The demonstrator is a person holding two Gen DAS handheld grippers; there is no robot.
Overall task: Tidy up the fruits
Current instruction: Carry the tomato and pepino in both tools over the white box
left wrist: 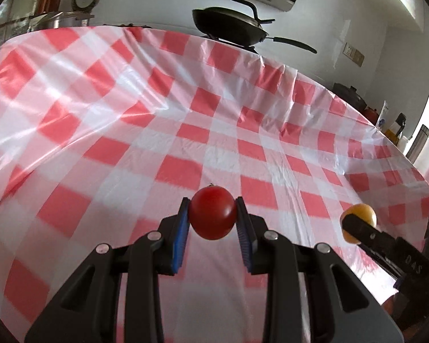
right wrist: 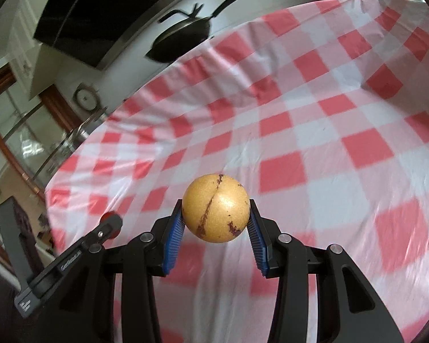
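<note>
Left gripper (left wrist: 213, 217) fingers pinch a tomato (left wrist: 212, 212); right gripper (right wrist: 216, 214), at its 3 o'clock, pinches a yellow fruit (right wrist: 215, 208). Both held clear above the desk (left wrist: 186, 120), likely for carrying to a sorting spot.

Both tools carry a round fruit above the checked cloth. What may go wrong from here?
1. The red fruit is round and smooth, pinched only at its sides by the left tool, so it might slip out and roll on the cloth.
2. The yellow-brown fruit in the right tool sits at the pad ends, so it may pop out.
3. No bowl or tray is in view for placing them.
</note>
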